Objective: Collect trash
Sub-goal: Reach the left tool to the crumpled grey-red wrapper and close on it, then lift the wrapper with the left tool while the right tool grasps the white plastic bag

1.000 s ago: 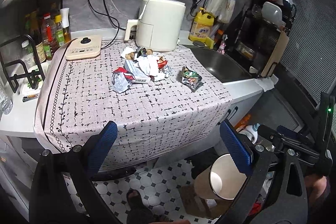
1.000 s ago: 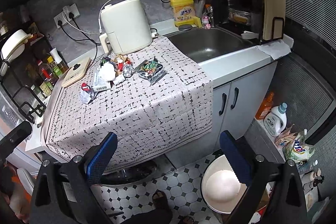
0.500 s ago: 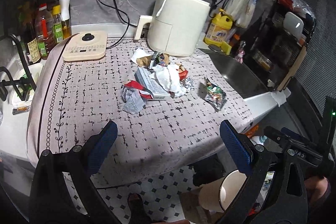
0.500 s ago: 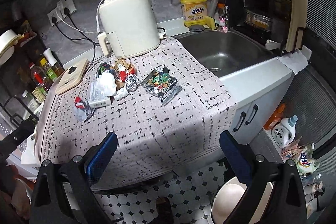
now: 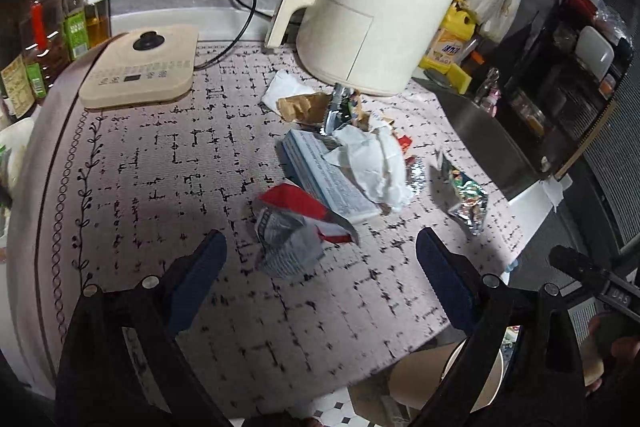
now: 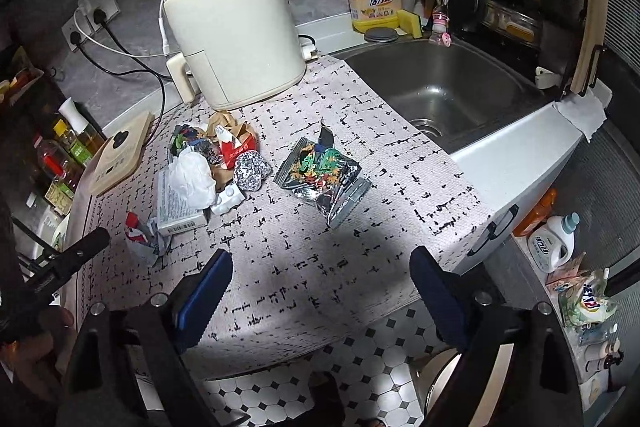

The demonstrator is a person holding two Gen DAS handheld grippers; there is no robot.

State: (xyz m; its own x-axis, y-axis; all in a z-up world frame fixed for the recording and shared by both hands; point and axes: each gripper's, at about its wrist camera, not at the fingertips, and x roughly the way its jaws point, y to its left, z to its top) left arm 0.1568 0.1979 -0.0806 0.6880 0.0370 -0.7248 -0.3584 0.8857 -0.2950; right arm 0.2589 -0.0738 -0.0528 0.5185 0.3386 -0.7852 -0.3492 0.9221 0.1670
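Note:
Trash lies in a heap on the patterned cloth. A crumpled red and grey wrapper is nearest my left gripper, which is open and empty just short of it. Behind it lie a printed box, a white crumpled paper and brown paper. A foil snack bag lies apart to the right, ahead of my right gripper, also open and empty. A foil ball and red wrapper sit in the heap.
A cream air fryer stands behind the heap, a flat beige appliance at the back left, oil bottles beside it. The sink is to the right. A pale bin stands on the tiled floor below the counter edge.
Both grippers have moved forward and closer to the counter; the trash heap now looms larger. Both stay open and empty.

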